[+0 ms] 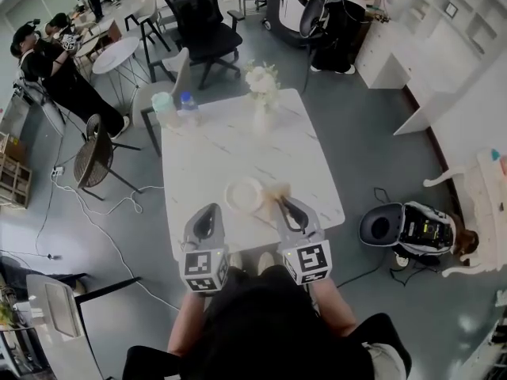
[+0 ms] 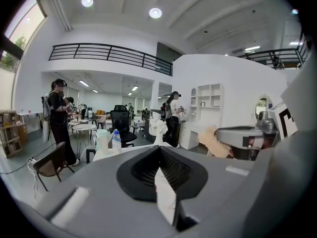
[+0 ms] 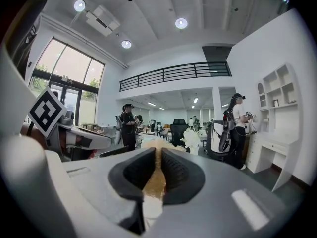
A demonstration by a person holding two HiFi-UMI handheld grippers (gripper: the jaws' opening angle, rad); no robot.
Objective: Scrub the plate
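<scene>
Holding plate (image 1: 244, 195) in left tool (image 2: 159, 150), scrubber (image 3: 154, 180) in right tool (image 3: 158, 150).

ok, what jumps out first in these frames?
The two grey grippers, low in the head view. The left gripper is shut on the rim of a round cream plate, and the right gripper is shut on a tan fibrous scrubber. Both are above the near part of the white marble-look table. At the table's far end stands a white vase of white flowers.
</scene>
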